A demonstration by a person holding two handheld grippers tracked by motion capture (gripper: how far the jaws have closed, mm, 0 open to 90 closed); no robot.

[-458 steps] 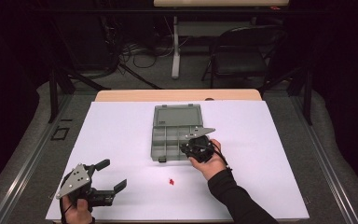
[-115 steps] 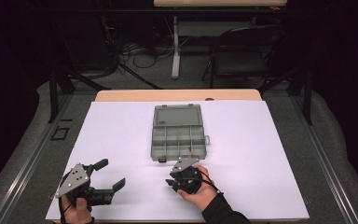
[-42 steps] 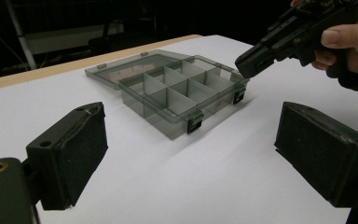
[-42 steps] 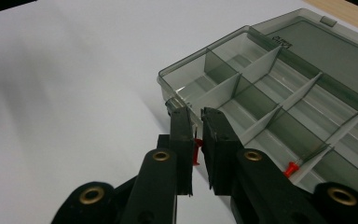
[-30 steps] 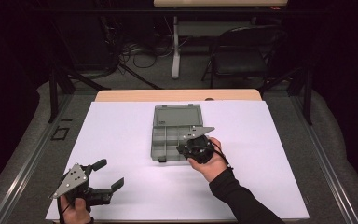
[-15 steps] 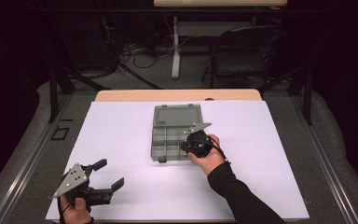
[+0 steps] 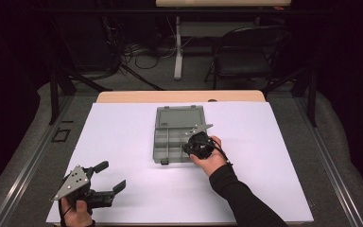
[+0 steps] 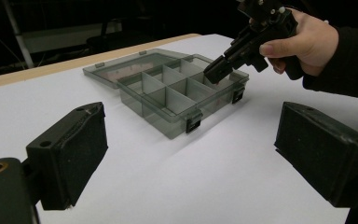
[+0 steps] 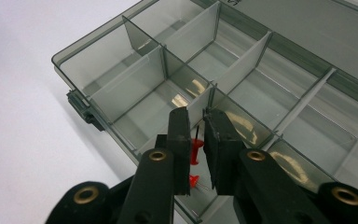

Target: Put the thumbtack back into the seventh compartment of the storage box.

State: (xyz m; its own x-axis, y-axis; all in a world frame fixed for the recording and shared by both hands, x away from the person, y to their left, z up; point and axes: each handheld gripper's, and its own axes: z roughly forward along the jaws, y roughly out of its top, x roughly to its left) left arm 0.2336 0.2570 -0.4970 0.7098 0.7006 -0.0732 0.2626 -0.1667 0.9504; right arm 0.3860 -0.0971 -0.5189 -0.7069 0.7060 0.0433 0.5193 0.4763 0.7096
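My right gripper [image 9: 196, 126] holds a red pushpin [image 9: 195, 151] pinched in its jaws over a near-edge compartment of the open organiser box [image 7: 163, 142], so only the drop is left, while my left gripper [image 7: 105, 176] rests open at the table's near-left corner

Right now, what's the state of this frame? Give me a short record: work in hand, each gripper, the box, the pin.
work: putting a red pushpin into the open box
right gripper: over the box's front compartments, jaws nearly shut with the pushpin between them; a second red pin lies just below it
left gripper: jaws open, holding nothing, near the table's front left edge
box: grey, see-through, divided into compartments, lid folded flat behind it
table: white sheet
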